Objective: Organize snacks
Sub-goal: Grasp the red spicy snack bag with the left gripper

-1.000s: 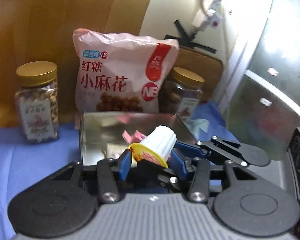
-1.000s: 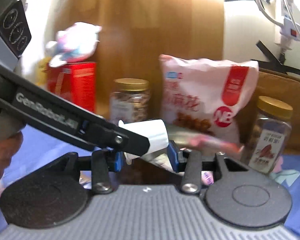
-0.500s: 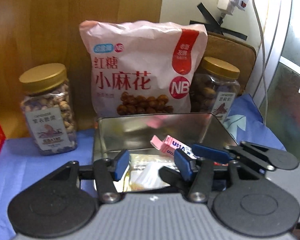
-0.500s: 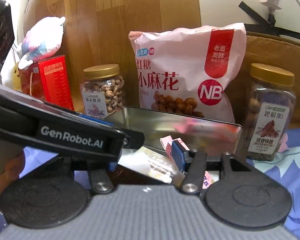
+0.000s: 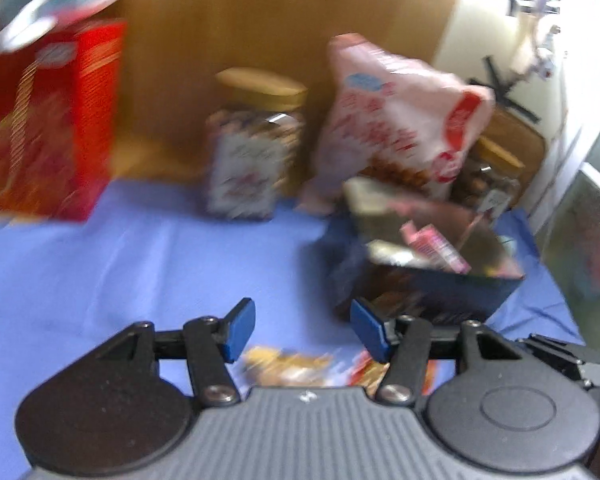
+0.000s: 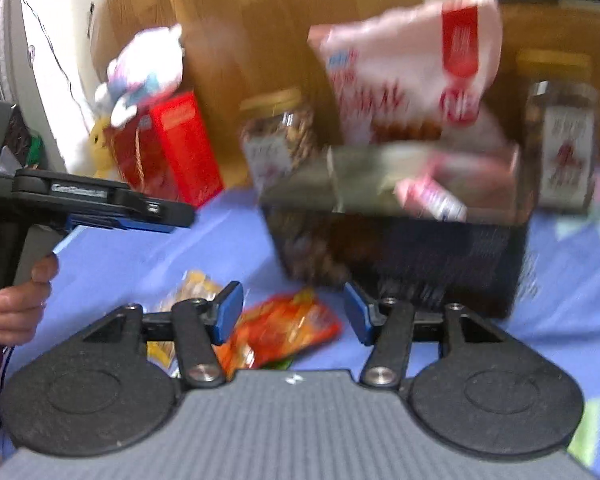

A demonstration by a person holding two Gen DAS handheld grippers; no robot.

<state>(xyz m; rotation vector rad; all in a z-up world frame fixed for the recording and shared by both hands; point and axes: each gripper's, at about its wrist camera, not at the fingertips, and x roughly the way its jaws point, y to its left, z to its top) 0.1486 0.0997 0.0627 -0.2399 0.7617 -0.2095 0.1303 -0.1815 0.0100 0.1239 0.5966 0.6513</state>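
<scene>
My left claw (image 5: 302,331) is opening, empty; my right claw (image 6: 293,318) gapes empty over an orange snack packet (image 6: 285,328) near the desk's (image 5: 100,256) front edge. Beyond stands the open tin (image 6: 404,236) holding snacks, toward the back edge.

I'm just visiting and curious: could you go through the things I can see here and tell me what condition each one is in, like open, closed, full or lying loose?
Left gripper: fingers opening, nothing between them.
Right gripper: fingers apart, empty.
Tin box: lid off, packets inside.
Pink packet: lying in the tin.
Orange snack packet: loose on the blue cloth, outside the tin.
Left nut jar: upright, gold lid on.
Right nut jar: upright, lid on.
Pink snack bag: standing, apparently sealed.
Red box: upright, closed.
</scene>
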